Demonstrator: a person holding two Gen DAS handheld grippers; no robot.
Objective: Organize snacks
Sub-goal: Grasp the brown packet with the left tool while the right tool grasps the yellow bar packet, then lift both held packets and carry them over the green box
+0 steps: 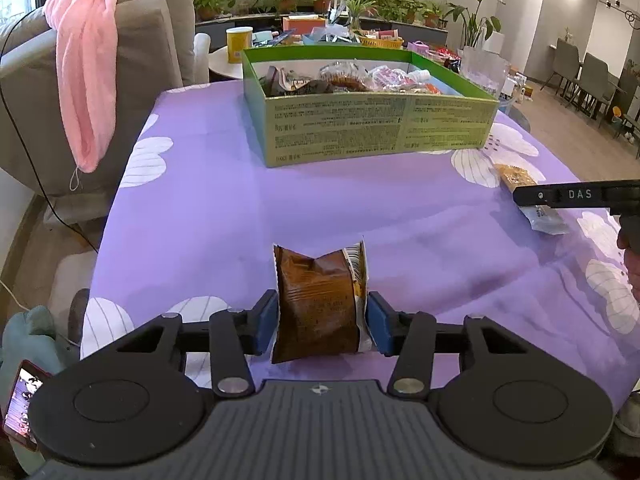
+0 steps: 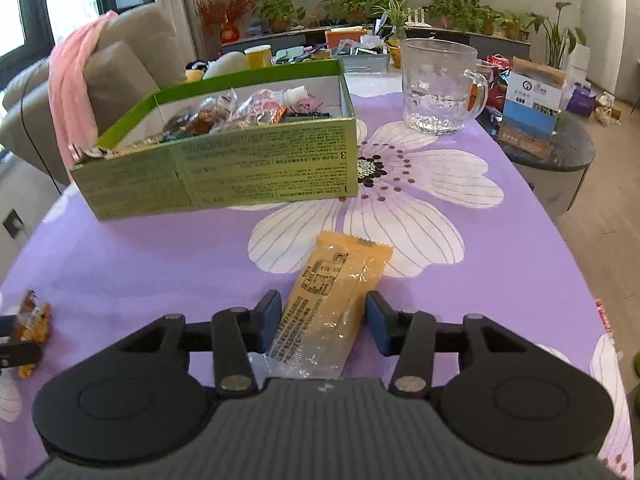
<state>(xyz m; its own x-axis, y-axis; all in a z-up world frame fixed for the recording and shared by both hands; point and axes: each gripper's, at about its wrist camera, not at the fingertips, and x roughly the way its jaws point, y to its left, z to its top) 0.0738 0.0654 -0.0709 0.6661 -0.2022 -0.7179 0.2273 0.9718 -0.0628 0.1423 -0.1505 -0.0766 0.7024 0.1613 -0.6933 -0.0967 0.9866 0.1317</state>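
A brown snack packet (image 1: 318,304) stands creased between the blue pads of my left gripper (image 1: 322,322), which press on both its sides just above the purple cloth. A long yellow snack packet (image 2: 328,296) lies flat on the cloth between the pads of my right gripper (image 2: 324,320). Its left pad touches the wrapper, while a sliver of cloth shows at the right pad. Farther back stands the green box (image 1: 376,130), open-topped, with several wrapped snacks inside. In the right wrist view the green box (image 2: 256,164) is at the back left.
A glass mug (image 2: 438,88) stands behind the flower print at the back right. A grey sofa with a pink towel (image 1: 86,76) borders the table's left side. One of the right gripper's black fingers (image 1: 560,195) crosses the left wrist view at the right edge.
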